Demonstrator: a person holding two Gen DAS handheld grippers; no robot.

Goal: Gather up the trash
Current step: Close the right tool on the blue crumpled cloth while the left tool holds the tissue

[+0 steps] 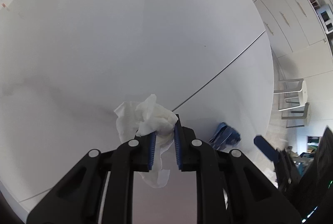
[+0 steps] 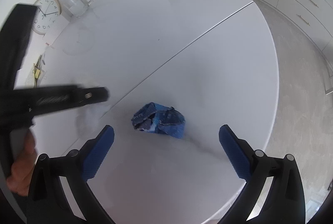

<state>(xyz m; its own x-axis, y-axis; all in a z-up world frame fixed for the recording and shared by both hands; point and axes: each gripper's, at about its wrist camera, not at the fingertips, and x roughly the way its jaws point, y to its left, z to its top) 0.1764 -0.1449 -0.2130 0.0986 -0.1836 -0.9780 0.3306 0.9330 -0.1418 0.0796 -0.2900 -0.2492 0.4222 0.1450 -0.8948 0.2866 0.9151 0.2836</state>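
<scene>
My left gripper (image 1: pixel 165 132) is shut on a crumpled white tissue (image 1: pixel 149 115) and holds it over the white round table (image 1: pixel 124 36). A crumpled blue wrapper (image 1: pixel 225 136) lies on the table to its right. In the right wrist view the blue wrapper (image 2: pixel 159 120) lies on the table (image 2: pixel 208 67) just ahead of my right gripper (image 2: pixel 166 136), which is open and empty, its blue pads (image 2: pixel 97 153) wide apart on either side of it. The left gripper's black body (image 2: pixel 62 99) reaches in from the left, blurred.
A table seam (image 2: pixel 187 44) runs diagonally across the top. A wall clock (image 2: pixel 46 14) and a glass object (image 2: pixel 78 7) are at the far left. White drawers (image 1: pixel 291 15) and a stool (image 1: pixel 295 96) stand beyond the table's right edge.
</scene>
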